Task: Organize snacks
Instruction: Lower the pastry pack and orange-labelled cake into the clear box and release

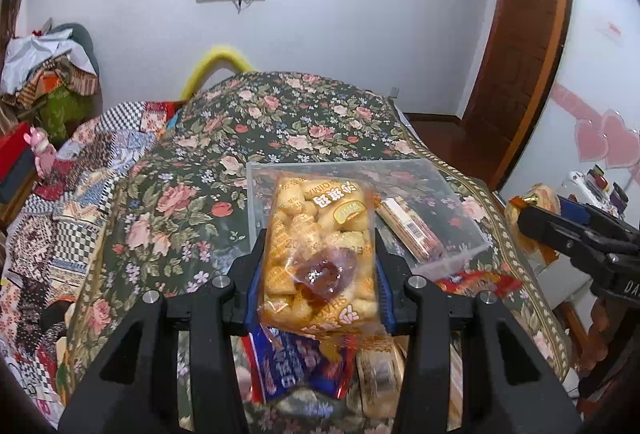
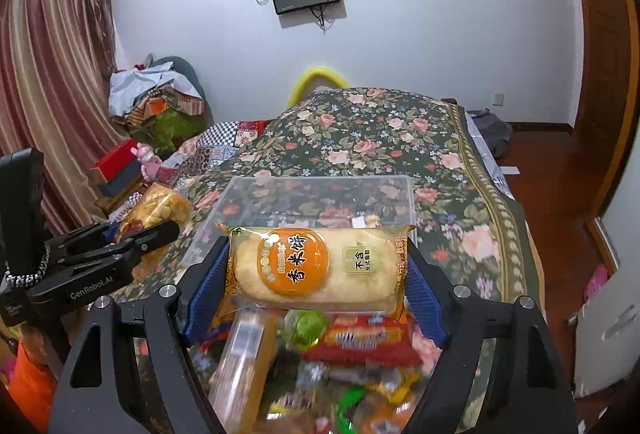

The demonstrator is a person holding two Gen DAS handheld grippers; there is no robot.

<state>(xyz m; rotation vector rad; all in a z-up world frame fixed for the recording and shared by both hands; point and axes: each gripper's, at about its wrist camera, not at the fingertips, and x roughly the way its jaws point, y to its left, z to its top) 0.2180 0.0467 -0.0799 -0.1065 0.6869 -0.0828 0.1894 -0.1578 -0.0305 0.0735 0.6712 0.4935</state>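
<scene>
Gripping puff bag (image 1: 318, 250), left gripper (image 1: 318, 274); right gripper (image 2: 316, 266) clamps rice-cracker pack (image 2: 316, 266); clear bin (image 2: 320, 189) beyond, blurred snacks (image 2: 360, 338) beneath.

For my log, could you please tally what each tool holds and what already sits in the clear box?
Held by left tool: 1 puff bag
Held by right tool: 1 rice cracker pack
In box: 1 long pack
Total: 3

White wall (image 2: 440, 13), striped curtains (image 2: 52, 105) — floral bedspread (image 2: 360, 137), wooden floor (image 2: 560, 169)
</scene>
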